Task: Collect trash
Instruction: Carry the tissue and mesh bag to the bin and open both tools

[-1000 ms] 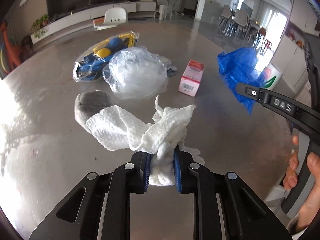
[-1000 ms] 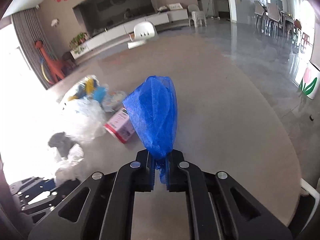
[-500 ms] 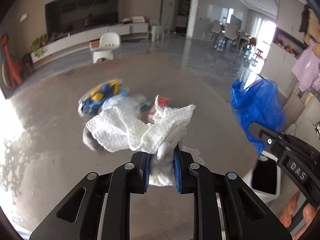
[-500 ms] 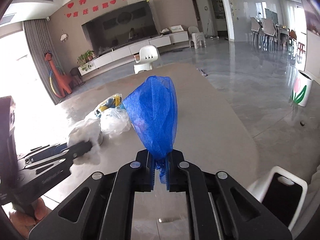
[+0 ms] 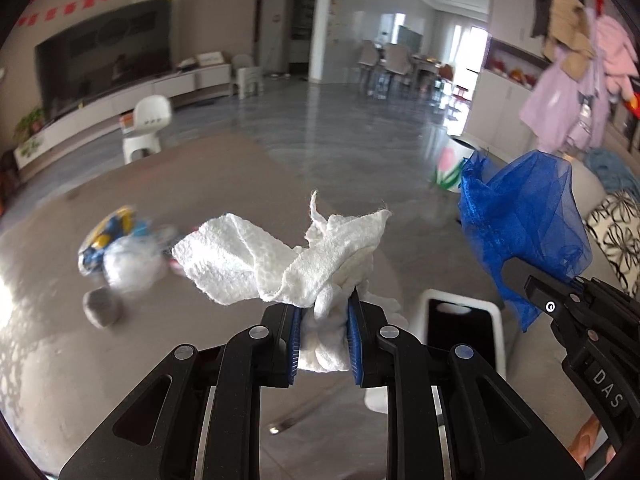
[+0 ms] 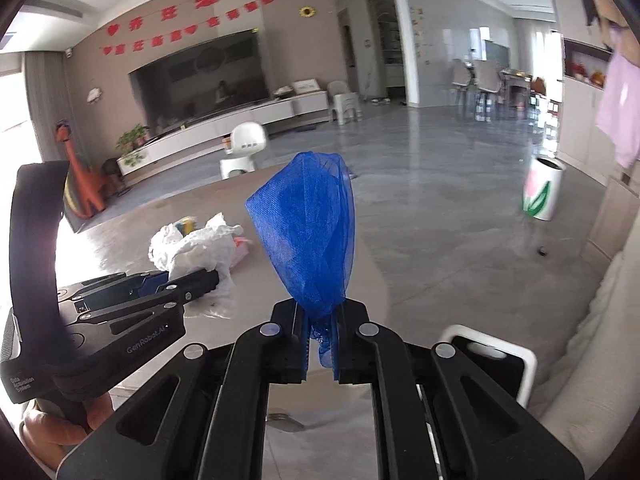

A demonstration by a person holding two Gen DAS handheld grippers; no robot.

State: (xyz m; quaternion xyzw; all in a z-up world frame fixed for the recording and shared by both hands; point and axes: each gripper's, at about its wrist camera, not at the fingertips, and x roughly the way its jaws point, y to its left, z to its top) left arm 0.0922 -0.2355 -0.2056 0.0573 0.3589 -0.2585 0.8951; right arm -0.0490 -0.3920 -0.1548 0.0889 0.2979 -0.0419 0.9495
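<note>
My left gripper (image 5: pixel 323 322) is shut on a crumpled white paper towel (image 5: pixel 280 260) and holds it in the air above the table's near edge. My right gripper (image 6: pixel 320 338) is shut on a bunched blue mesh net (image 6: pixel 308 236); it shows at the right of the left wrist view (image 5: pixel 524 236). A white bin with a black opening (image 5: pixel 460 328) stands on the floor below the table edge, just right of the towel; it also shows in the right wrist view (image 6: pixel 496 364). The left gripper and towel show at the left of the right wrist view (image 6: pixel 192 256).
On the round grey table (image 5: pixel 200 184) lie a clear plastic bag (image 5: pixel 128 264), a blue and yellow packet (image 5: pixel 108 232) and a grey lump (image 5: pixel 100 306). A white sofa (image 6: pixel 592 368) is at the right. A tulip-printed bin (image 6: pixel 542 192) stands on the far floor.
Both grippers have lifted and pulled back from the table with their loads. The trash pile has receded, and the white bin has come into view below them.
</note>
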